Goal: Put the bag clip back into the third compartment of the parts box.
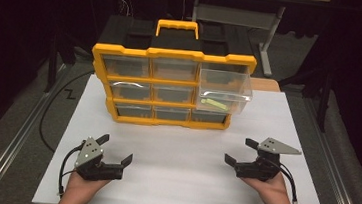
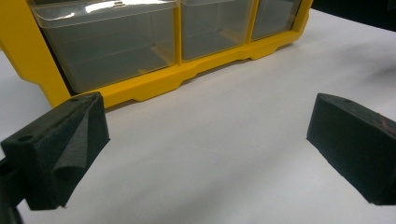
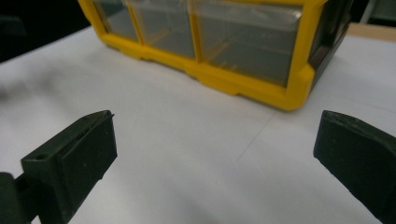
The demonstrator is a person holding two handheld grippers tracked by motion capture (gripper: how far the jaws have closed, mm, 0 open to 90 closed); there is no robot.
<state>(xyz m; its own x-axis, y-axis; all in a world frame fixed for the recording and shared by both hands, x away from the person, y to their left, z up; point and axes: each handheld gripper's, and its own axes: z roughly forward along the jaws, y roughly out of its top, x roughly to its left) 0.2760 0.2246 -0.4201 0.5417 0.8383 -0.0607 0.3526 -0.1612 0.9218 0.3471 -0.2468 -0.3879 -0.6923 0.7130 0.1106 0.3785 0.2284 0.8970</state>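
One pulled-out drawer (image 1: 225,90) points toward the person, holding a crosswise yellow-green piece (image 1: 213,103).

Left gripper (image 1: 117,148) low at near left, held in left hand (image 1: 79,185), jaws wide apart, nothing between. Right gripper (image 1: 241,151) low at near right, held in right hand (image 1: 272,187), jaws wide apart, nothing between. Both pointing forward, slightly inward, well apart.

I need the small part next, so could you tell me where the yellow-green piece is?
In the high view, the yellow-green piece lies inside the pulled-out clear drawer on the right side of the yellow organizer.
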